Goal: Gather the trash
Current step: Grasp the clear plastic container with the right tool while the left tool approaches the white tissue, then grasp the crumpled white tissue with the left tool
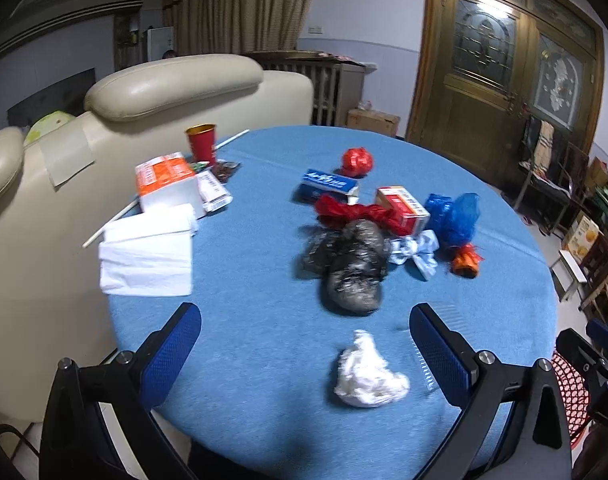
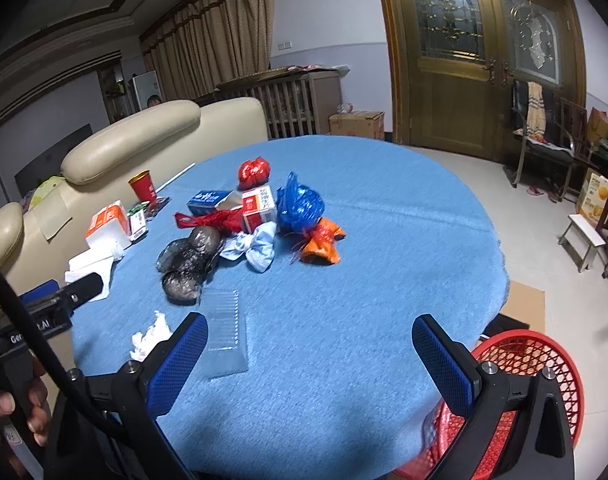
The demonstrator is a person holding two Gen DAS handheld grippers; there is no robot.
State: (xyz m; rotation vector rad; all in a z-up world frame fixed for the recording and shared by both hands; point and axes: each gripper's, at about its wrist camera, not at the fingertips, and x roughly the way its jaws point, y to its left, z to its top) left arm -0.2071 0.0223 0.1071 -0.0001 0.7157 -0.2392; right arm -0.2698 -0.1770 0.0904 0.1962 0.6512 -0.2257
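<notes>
Trash is piled mostly in the middle of the round table with the blue cloth, so the whole right half of the tabletop is bare and wide open for moving around. Left gripper hangs over the near edge with its jaws spread wide, nothing in them, and the crumpled white tissue sits on the cloth right between the two blue pads, a bit closer to the right one, not touching either. Just past it is the black plastic bag, then the heap: red wrapper, blue carton, red-and-white box, blue plastic bag, small orange bag and a red ball of plastic at the far side.

Right gripper is also wide open and empty, over bare cloth near the table's front edge. A clear plastic tray lies just beside its left finger. The red mesh basket sits below the table rim at the lower right, partly behind the right finger.

Left edge of the table is crowded: red paper cup, orange-and-white box and folded white paper hanging over the rim, right up against the cream sofa.
</notes>
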